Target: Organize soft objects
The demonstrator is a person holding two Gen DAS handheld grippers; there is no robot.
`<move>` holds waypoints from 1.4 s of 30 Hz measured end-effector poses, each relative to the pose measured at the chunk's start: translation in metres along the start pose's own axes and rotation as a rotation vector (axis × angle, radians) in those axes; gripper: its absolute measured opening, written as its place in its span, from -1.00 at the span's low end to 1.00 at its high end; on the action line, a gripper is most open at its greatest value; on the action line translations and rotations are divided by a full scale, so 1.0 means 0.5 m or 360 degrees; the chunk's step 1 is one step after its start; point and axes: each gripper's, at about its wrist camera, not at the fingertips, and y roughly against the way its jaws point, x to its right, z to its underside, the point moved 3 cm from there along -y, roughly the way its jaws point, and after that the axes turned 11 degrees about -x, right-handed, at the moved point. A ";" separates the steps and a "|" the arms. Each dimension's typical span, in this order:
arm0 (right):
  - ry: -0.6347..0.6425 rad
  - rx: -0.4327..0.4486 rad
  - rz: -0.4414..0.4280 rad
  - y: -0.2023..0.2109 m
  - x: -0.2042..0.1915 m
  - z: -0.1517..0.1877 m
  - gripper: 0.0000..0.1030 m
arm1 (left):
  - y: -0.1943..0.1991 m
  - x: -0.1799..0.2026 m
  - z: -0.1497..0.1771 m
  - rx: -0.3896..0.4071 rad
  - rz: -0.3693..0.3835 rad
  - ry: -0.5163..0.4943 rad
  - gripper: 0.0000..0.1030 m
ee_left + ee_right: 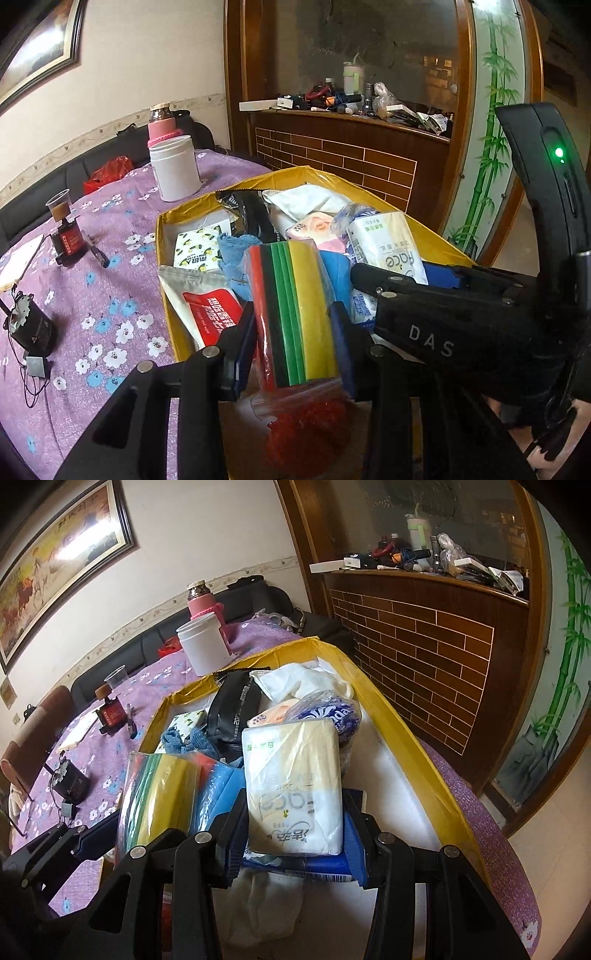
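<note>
While squeezed between both pads of the left hand-held gripper (291, 328) above the yellow box (436, 236), bagged sponge pack (295, 306): light, squashy, slippery; mid-body hold. Right hand-held gripper (295, 834) pinching tissue pack (295, 786).

Between the left claw (293, 332) pads: sponge pack (295, 314) looking foamy under glossy clear plastic wrap. In the right claw (295, 834): tissue pack (295, 786) showing shiny crinkly film. Beyond both, box (406, 746) w/ glossy yellow tape on rim; tablecloth (92, 288) looking matt, printed cloth.
</note>
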 end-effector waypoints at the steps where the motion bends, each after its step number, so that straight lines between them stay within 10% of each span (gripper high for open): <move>1: 0.0000 0.0000 0.0001 -0.001 0.000 0.000 -0.05 | 0.000 -0.001 0.000 -0.0002 0.0003 0.0001 -0.26; 20: -0.0019 0.0018 0.0011 0.000 0.001 0.001 -0.04 | 0.000 0.001 0.000 -0.0002 0.0004 0.0006 -0.22; 36: -0.0003 0.0275 0.0070 0.165 -0.003 0.016 0.74 | 0.071 -0.043 -0.007 0.0259 -0.0011 0.0179 0.90; 42: -0.0067 0.0291 0.0081 0.220 0.010 0.064 0.79 | 0.108 -0.084 0.018 0.0143 -0.0076 0.0294 0.92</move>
